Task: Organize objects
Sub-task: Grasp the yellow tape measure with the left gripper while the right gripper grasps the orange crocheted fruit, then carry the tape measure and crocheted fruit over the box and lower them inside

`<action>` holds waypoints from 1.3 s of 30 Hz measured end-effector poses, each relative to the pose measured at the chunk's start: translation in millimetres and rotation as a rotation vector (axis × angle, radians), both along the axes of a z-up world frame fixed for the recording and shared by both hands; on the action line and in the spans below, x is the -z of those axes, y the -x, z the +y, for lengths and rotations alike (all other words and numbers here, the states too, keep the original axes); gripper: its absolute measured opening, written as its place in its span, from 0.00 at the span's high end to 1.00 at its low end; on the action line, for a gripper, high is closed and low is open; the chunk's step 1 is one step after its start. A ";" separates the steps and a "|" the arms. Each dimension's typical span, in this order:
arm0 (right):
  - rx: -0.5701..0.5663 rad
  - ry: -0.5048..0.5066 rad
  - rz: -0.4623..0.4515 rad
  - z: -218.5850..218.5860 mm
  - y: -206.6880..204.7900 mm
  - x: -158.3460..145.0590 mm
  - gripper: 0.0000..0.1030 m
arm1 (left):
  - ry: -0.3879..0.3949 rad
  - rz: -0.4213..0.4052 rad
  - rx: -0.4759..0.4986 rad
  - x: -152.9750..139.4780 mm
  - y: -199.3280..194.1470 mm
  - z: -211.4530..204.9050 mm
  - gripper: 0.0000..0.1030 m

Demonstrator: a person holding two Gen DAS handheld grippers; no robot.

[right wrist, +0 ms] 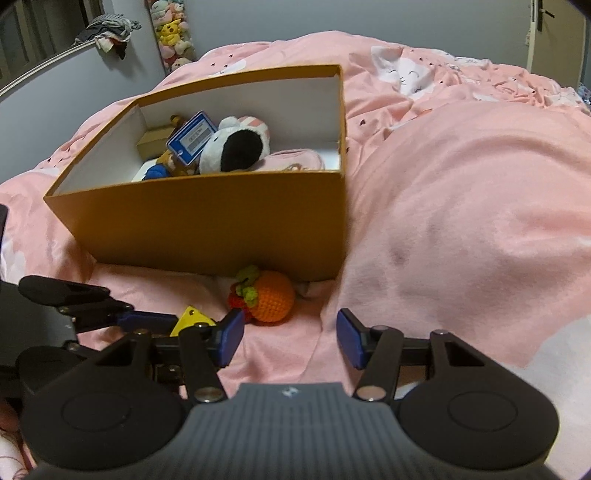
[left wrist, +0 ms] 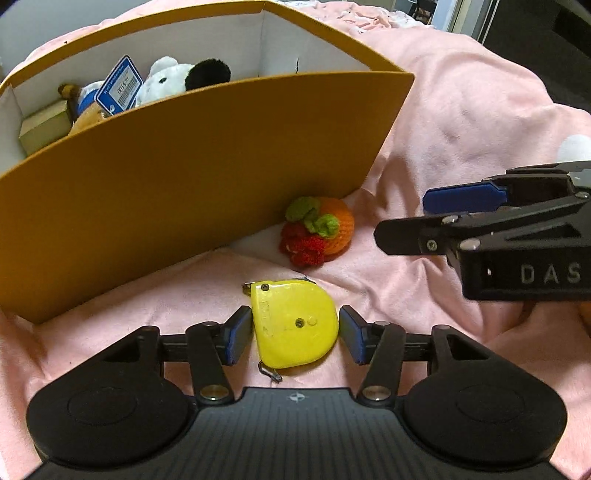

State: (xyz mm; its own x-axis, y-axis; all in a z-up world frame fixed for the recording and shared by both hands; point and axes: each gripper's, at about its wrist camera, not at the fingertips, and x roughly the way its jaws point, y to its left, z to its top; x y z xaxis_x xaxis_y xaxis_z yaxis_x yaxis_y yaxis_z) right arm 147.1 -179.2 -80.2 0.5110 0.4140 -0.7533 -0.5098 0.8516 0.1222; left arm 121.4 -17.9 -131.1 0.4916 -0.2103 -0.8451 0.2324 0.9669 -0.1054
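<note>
A yellow tape measure (left wrist: 293, 325) lies on the pink blanket between the pads of my left gripper (left wrist: 293, 332); the jaws are open, close on both sides of it. A corner of it shows in the right wrist view (right wrist: 192, 318). A crocheted orange and red fruit toy (left wrist: 317, 229) lies beyond it against the orange box (left wrist: 184, 192). My right gripper (right wrist: 290, 338) is open and empty, just short of the fruit toy (right wrist: 271, 299). The box (right wrist: 207, 218) holds a black-and-white plush (right wrist: 236, 146), a blue tag and other toys.
The pink blanket (right wrist: 461, 221) covers the bed, with a raised fold on the right. The right gripper's body (left wrist: 517, 236) hangs to the right of the tape measure. A shelf of plush toys (right wrist: 171, 33) stands at the far wall.
</note>
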 end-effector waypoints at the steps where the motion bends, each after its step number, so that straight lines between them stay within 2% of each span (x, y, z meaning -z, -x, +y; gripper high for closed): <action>1: -0.007 0.002 0.000 1.8 -0.1 0.7 0.45 | 0.003 -0.001 0.000 0.3 0.1 0.6 0.40; 5: -0.040 0.010 0.007 10.3 -2.6 2.7 0.51 | 0.029 -0.004 -0.009 -2.3 3.8 6.6 0.43; 10: -0.071 0.014 0.016 23.7 -12.4 4.0 0.51 | 0.000 -0.042 -0.043 -16.3 16.6 18.1 0.43; 18: -0.040 0.013 0.071 34.7 -38.8 18.5 0.51 | 0.018 -0.080 -0.167 -31.5 19.9 49.3 0.43; 25: -0.035 -0.037 0.134 38.1 -52.6 29.7 0.50 | 0.028 -0.073 -0.168 -27.5 10.2 49.8 0.43; 32: -0.053 -0.019 0.116 42.6 -50.2 30.1 0.54 | 0.032 -0.072 -0.166 -28.4 11.1 48.8 0.43; 39: -0.087 -0.013 0.025 34.2 -27.1 2.4 0.58 | 0.040 -0.112 -0.112 -47.7 21.8 45.8 0.43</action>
